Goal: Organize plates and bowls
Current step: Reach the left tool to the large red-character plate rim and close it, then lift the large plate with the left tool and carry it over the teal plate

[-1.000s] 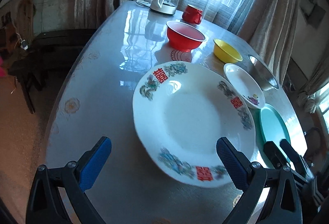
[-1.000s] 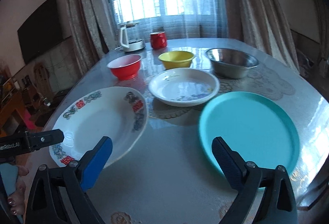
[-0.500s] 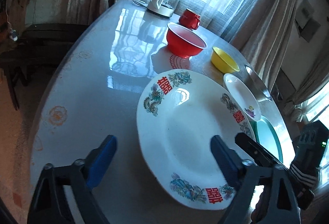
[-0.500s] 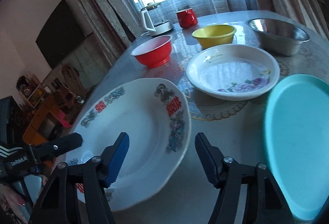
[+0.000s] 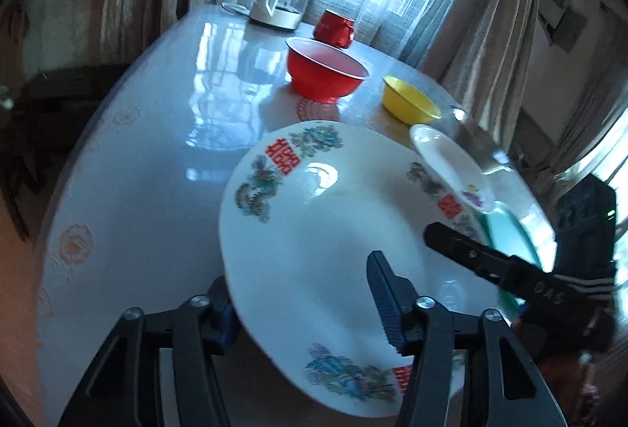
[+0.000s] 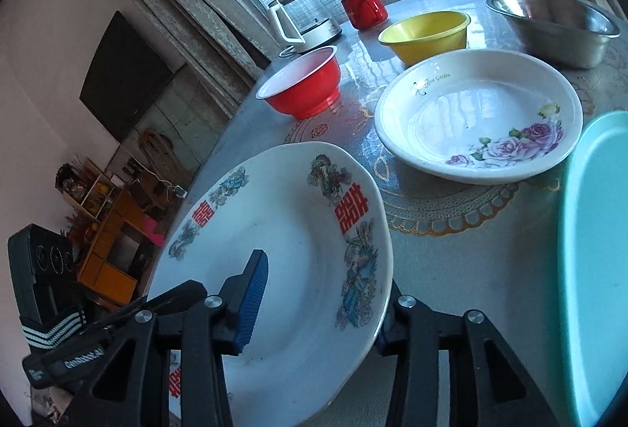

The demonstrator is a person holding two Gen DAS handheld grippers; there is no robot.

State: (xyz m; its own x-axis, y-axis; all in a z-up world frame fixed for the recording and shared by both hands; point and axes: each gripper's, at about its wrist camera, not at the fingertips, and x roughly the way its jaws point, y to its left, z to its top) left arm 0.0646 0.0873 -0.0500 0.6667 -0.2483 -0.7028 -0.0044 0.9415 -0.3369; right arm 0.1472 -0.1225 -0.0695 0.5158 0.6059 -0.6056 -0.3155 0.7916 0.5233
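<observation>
A red bowl (image 6: pixel 302 85), yellow bowl (image 6: pixel 426 34), steel bowl (image 6: pixel 557 26), rose plate (image 6: pixel 477 113) and teal plate (image 6: pixel 596 250) are ranged behind the dragon plate (image 5: pixel 314 230) at the table's (image 5: pixel 149 152) near edge. Its rim is straddled by the left gripper (image 5: pixel 306 303) and right gripper (image 6: pixel 320 303), both closing; contact apparently is not yet made.
</observation>
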